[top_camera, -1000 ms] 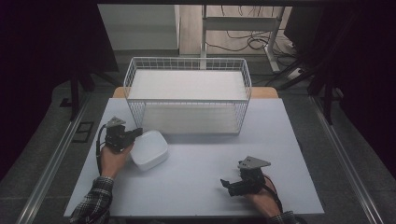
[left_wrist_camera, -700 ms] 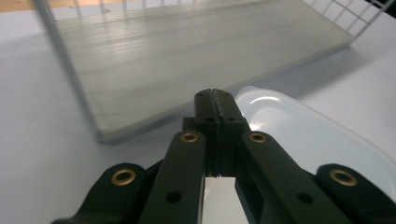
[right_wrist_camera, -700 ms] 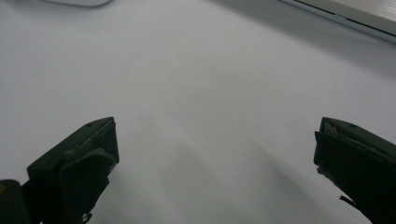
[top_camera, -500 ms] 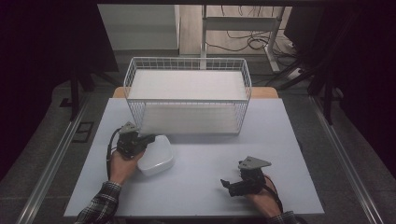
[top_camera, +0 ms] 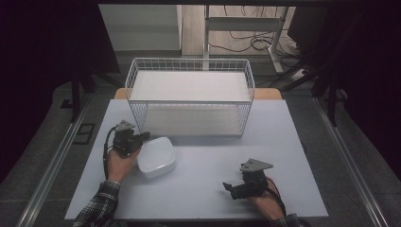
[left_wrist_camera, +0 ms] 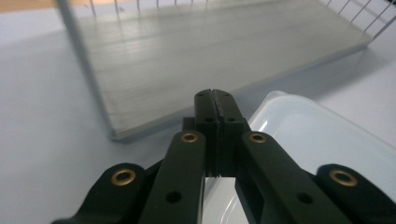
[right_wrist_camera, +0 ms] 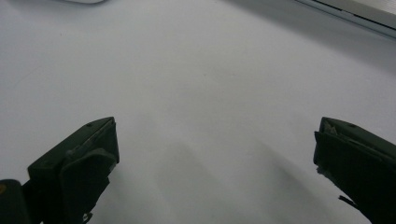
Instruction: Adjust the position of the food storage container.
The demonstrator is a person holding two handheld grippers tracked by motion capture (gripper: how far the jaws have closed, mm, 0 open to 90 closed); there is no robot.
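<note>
Two hand-held grippers work over the pale surface [top_camera: 293, 142]. At lower left of the high view, the left hand-held gripper [top_camera: 138, 138] sits against the rim of a white plastic container [top_camera: 157, 157]; in its own view the jaws are clenched together, tips meeting above the container's edge [left_wrist_camera: 299, 126], though whether they pinch that thin rim I cannot tell. Just beyond, at centre frame, stands the wire basket [top_camera: 189, 66]. At lower right, the right hand-held gripper [top_camera: 231, 187] rests on the surface, jaws spread wide and grasping nothing. Likely risk: the light, smooth container may slide or tip if the left tips catch only its lip, or knock against the basket's front mesh.
</note>
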